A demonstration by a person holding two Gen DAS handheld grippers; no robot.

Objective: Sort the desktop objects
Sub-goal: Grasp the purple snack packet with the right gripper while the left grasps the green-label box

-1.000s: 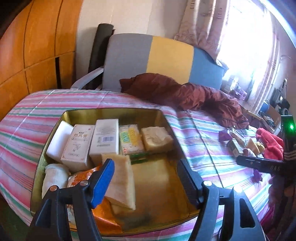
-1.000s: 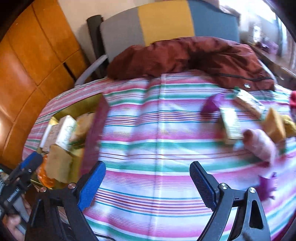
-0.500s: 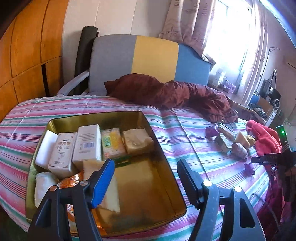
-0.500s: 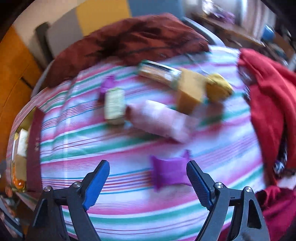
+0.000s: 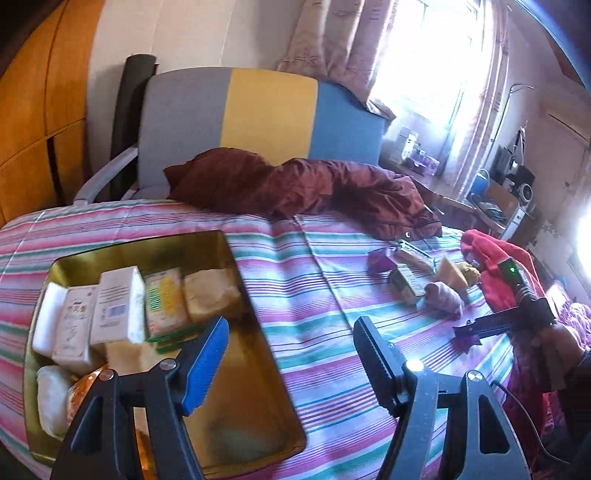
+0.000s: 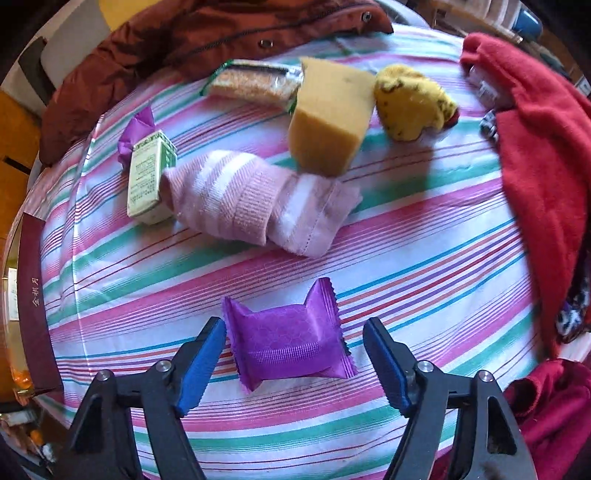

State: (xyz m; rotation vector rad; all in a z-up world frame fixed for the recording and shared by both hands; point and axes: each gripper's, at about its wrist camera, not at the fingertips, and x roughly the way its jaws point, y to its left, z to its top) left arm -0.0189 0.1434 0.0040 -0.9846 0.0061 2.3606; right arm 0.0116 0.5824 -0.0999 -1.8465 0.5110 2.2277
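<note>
Purple packet [image 6: 291, 339] now between open right gripper [image 6: 295, 363] fingers

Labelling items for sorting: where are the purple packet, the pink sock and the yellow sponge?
purple packet [image 6: 286, 341], right wrist view, centre of wrapper.
pink sock [image 6: 255, 201], right wrist view, folded middle.
yellow sponge [image 6: 328, 125], right wrist view, front face.

A chair [image 5: 258, 122] with a grey, yellow and blue back stands behind the striped tablecloth [image 5: 314, 295], against a pale wall [image 5: 207, 33]. Orange wood panels [image 5: 40, 110] fill the left side. Bright daylight floods through a curtained window [image 5: 436, 55] on the right.
</note>
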